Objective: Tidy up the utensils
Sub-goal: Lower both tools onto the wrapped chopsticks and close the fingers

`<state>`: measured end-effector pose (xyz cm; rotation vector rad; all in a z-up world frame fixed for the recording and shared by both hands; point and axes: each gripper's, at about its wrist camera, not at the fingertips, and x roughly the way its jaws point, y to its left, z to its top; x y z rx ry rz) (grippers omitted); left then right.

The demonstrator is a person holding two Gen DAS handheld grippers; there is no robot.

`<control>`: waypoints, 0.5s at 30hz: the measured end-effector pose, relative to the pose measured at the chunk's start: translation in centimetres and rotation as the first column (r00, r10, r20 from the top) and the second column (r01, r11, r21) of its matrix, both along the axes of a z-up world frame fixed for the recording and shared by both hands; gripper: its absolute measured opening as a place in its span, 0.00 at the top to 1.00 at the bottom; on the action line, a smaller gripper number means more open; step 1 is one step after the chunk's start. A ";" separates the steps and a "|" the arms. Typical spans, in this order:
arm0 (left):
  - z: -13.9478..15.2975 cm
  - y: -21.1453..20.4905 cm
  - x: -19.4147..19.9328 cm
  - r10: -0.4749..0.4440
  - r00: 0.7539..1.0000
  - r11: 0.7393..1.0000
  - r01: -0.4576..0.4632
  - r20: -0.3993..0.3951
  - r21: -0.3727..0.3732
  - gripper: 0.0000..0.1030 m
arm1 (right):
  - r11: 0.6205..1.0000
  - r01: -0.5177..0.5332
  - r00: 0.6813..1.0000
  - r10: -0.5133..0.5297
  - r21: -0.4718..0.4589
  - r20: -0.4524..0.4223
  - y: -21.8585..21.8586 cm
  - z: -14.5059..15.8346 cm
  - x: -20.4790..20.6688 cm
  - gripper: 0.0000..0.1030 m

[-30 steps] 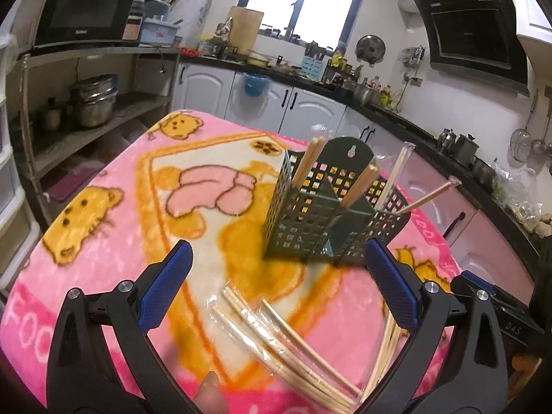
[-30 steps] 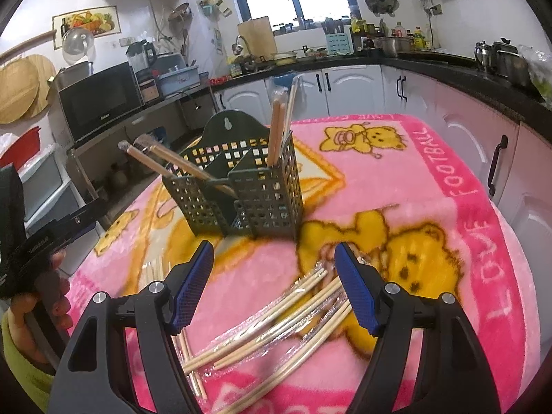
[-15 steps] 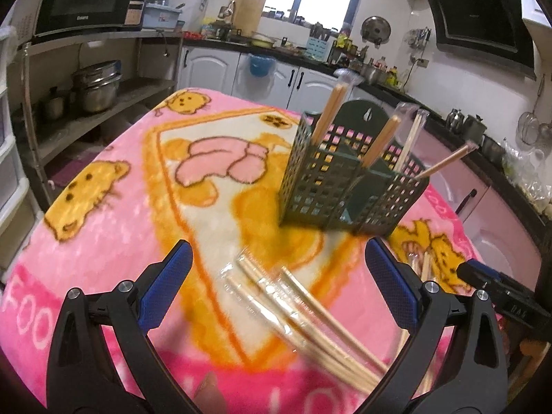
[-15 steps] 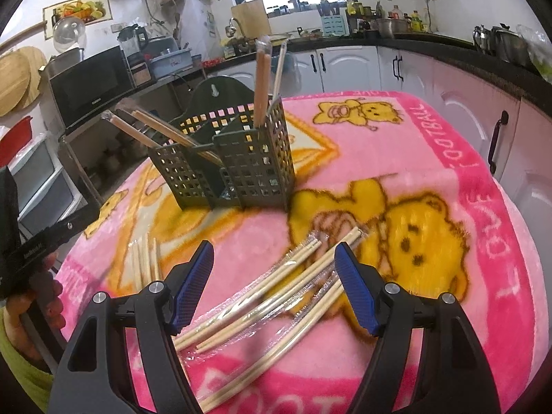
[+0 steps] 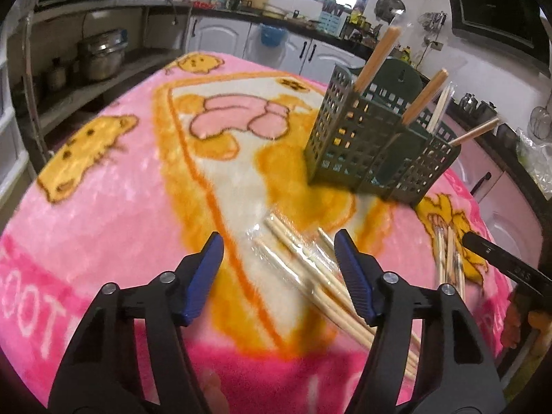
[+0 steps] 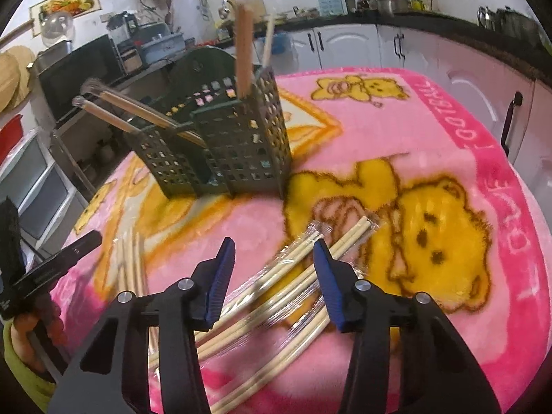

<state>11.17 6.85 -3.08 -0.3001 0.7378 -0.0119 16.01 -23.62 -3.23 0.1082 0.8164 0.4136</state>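
Chopsticks [image 5: 303,258] in clear wrap are lying just before the green holder [image 5: 376,145], with the left tool [image 5: 277,276] and right tool [image 6: 272,277] each narrowing, half open, around a packet to lift it, neither yet gripping.

- The blanket [image 5: 103,207] over my surface is pink, with yellow-orange cartoon bears, an orange-edged cream panel and white lettering.
- The utensil basket [image 5: 372,145] is dark green, a grid of square holes.
- The wrapped chopsticks [image 6: 276,296] are pale cream in clear film.
- My left tool [image 5: 278,253] and right tool [image 6: 274,260] are black with blue pads.
- The cabinets [image 6: 348,48] are white.
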 end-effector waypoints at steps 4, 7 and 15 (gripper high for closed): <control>-1.2 0.3 0.6 -0.032 0.999 0.998 0.029 -0.043 -0.060 0.50 | 1.000 0.007 1.000 -0.007 -0.003 -0.018 -0.1 -0.4 0.9 0.57; -2.0 0.5 1.1 -0.035 0.997 0.995 0.029 -0.065 -0.093 0.52 | 1.000 0.010 1.000 -0.010 -0.001 -0.024 -0.2 -0.6 1.3 0.57; -2.7 1.2 2.9 -0.038 0.996 0.984 0.023 -0.081 -0.179 0.55 | 1.000 0.018 0.999 -0.018 -0.004 -0.037 -0.5 -1.1 2.2 0.57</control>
